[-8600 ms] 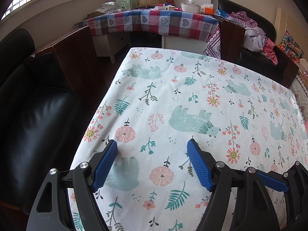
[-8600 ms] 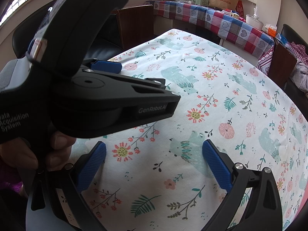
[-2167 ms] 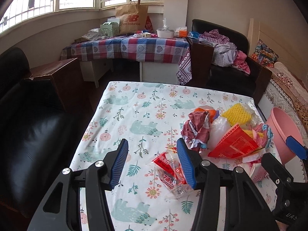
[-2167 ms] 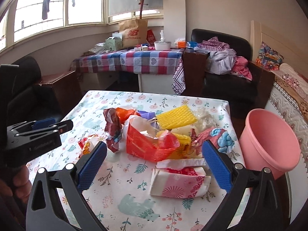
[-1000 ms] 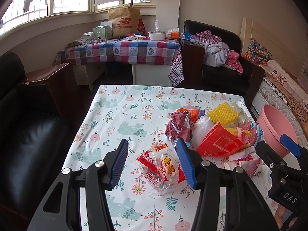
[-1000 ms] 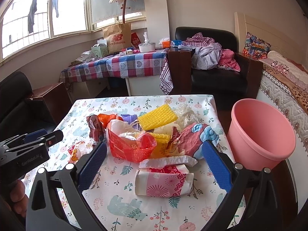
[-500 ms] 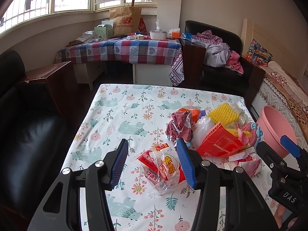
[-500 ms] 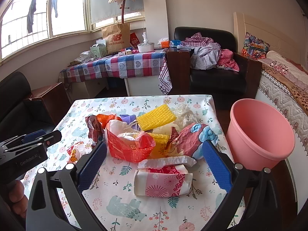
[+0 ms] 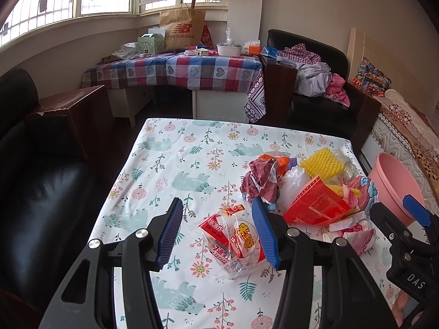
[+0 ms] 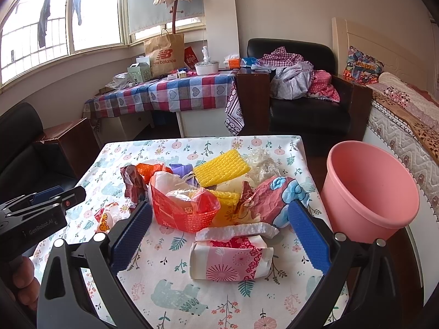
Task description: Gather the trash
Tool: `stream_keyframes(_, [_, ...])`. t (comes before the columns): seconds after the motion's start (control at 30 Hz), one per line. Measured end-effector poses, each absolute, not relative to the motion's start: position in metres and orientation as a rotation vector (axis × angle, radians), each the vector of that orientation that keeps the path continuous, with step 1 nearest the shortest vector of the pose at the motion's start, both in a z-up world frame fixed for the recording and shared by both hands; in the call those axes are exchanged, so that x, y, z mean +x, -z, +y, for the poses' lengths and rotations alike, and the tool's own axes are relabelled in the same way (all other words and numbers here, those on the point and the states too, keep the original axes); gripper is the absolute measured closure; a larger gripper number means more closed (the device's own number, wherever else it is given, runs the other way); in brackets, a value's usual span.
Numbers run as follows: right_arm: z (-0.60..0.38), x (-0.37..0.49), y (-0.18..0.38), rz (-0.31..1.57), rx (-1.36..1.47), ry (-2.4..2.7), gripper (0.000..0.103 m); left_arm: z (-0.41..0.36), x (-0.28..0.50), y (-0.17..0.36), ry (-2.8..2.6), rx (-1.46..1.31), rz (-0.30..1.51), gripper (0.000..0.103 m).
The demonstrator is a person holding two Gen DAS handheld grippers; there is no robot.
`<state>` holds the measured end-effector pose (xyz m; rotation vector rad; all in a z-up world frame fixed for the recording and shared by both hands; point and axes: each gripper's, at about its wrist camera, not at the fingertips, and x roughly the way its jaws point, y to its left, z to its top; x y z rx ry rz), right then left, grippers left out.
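The left wrist view showed almost the same scene as half a second before: the left hand-held gripper [image 9: 216, 233] had kept its place over the near part of the tabletop [image 9: 164, 164] covered in a white cloth printed with teal bears and pink flowers, and nothing in the litter had shifted; several seconds earlier that cloth had filled the view with no litter in sight. A clear crinkled snack bag with red and yellow printing [image 9: 233, 238] lay flat on the cloth, its long axis running from the far left toward the near right, seen between the blue ribbed fingers [image 9: 170, 233] of the left hand-held gripper. Those jaws stood moderately apart, released and grasping nothing; whether either pad brushed the bag cannot be told. Just beyond sat the trash heap: a crumpled maroon wrapper [image 9: 258, 181], a red plastic bag [image 9: 315, 205] and a yellow foam mesh sleeve [image 9: 322, 163] whose long axis lay roughly across the tabletop. In the right wrist view the right hand-held gripper [image 10: 219, 235] was spread wide and empty, framing a folded white-and-pink floral paper packet [image 10: 230, 260] that lay with its long side across the view, apart from both pads. A round pink plastic bucket [image 10: 367, 192] stood upright just beside the tabletop's right edge, its mouth open upward.
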<state>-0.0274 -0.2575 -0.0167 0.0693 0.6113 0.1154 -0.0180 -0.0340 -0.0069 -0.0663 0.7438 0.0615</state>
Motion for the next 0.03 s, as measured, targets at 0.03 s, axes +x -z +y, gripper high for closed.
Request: stream_keyframes(0.03, [-0.2569, -0.0274, 0.0167, 0.612, 0.070, -0.115, 0.004, -0.0339, -0.0184, 0.0070, -0.061, -0.066, 0.744, 0.051])
